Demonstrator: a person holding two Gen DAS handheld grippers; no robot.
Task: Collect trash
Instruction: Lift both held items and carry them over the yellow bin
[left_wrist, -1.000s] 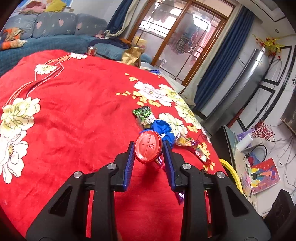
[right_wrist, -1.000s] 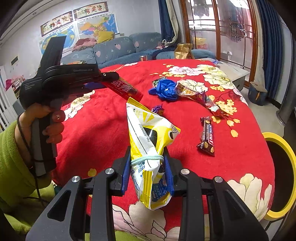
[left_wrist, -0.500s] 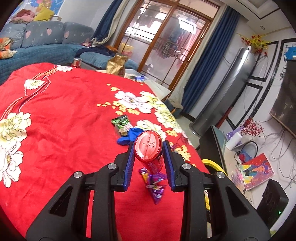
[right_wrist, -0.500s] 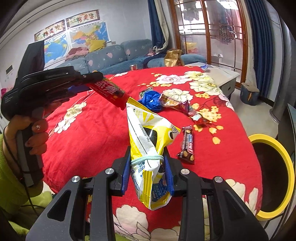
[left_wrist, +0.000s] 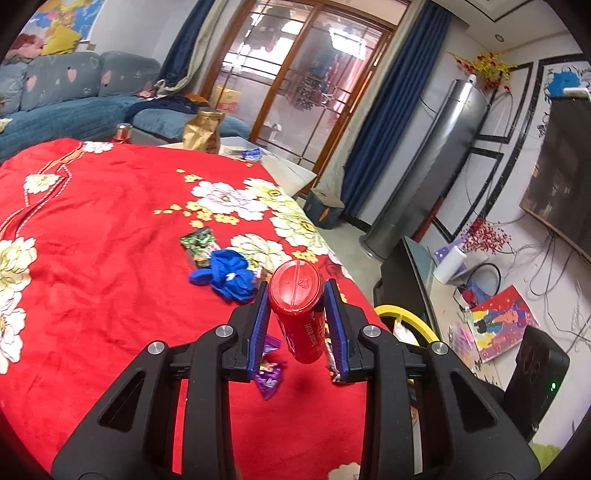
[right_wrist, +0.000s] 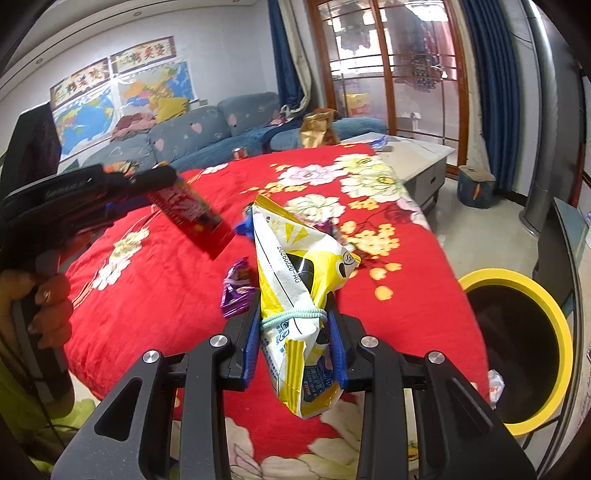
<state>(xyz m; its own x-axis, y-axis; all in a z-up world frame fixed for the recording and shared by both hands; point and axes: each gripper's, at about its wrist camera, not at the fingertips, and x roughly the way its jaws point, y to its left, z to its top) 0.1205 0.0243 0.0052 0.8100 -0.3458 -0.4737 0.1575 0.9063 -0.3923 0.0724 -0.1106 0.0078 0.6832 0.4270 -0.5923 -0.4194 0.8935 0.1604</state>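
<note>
The red snack canister (left_wrist: 296, 295) sits clamped between the blue pads of the left gripper (left_wrist: 295, 314), lid end toward the camera and body angled down over the red floral blanket (left_wrist: 92, 258); in the right wrist view the same canister (right_wrist: 192, 221) sticks out from that gripper (right_wrist: 162, 184), lifted clear of the blanket. The yellow-and-white snack bag (right_wrist: 299, 280), tied with one pale green elastic band (right_wrist: 295, 316), is pinched at its neck by the right gripper (right_wrist: 295, 332), its upper half standing above the pads and its bottom hanging below.

One piece of trash in each gripper, then. On the blanket lie one purple candy wrapper (left_wrist: 269, 376), one crumpled blue wrapper (left_wrist: 225, 275) and one green wrapper (left_wrist: 199, 243) just beside it (a further wrapper peeks past the left gripper's right pad, too hidden to name). One yellow-rimmed bin (right_wrist: 517, 343) stands on the floor beside the blanket's edge, near the right gripper.
</note>
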